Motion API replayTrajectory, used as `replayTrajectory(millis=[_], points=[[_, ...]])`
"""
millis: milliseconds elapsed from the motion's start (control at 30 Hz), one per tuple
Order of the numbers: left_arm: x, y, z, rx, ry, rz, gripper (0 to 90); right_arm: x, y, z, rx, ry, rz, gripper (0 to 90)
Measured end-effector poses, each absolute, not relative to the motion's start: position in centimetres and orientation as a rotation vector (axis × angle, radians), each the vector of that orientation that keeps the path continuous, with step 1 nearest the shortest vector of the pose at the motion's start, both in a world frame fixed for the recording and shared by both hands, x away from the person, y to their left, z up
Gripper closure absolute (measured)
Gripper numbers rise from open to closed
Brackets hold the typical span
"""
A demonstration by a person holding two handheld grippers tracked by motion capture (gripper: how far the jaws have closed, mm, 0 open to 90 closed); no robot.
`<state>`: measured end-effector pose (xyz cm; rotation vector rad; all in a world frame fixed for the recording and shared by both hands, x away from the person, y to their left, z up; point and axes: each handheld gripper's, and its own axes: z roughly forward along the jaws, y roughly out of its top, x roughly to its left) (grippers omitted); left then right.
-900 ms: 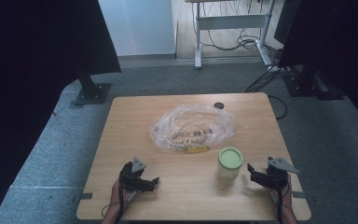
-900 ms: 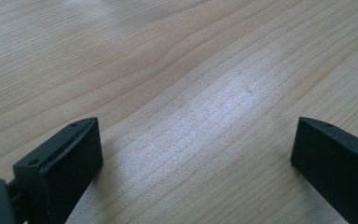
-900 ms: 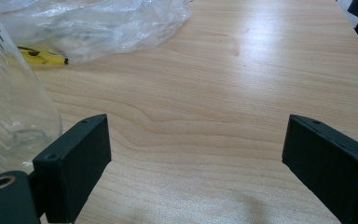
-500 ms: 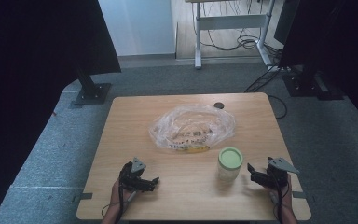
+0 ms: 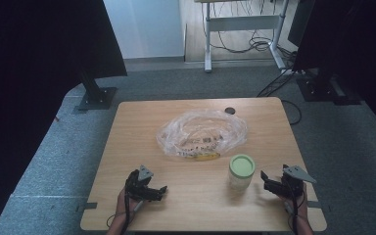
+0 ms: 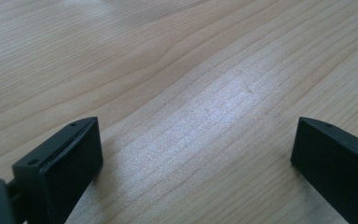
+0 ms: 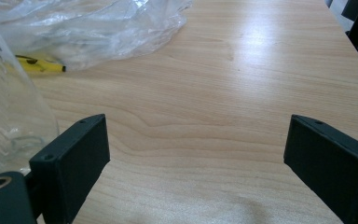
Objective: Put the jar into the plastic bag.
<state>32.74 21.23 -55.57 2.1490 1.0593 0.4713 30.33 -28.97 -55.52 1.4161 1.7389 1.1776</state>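
A light wooden table [image 5: 137, 142] with rounded corners fills the lower middle of the high view, standing on grey carpet. Near the centre of its top lies a crumpled clear plastic bag [image 5: 203, 133] with something yellow [image 5: 206, 156] showing at its lower edge. Just below and right of the bag stands a clear jar with a pale green lid [image 5: 241, 169]. A small dark round object [image 5: 230, 110] sits close to the table's upper edge, right of centre. The lower left of the tabletop is bare wood grain.
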Motion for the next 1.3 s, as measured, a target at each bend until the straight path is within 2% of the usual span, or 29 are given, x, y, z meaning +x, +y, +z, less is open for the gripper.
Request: replayTrajectory(millis=[300, 1300], points=[[32.8, 21.2, -55.6, 2.149, 1.059, 0.470, 1.6, 30.0, -29.1, -55.5, 1.441, 1.718, 1.181, 3.2], [32.8, 21.2, -55.6, 2.151, 1.056, 0.471, 1.6, 28.0, -27.6, -52.5, 1.342, 1.751, 1.328, 1.4]])
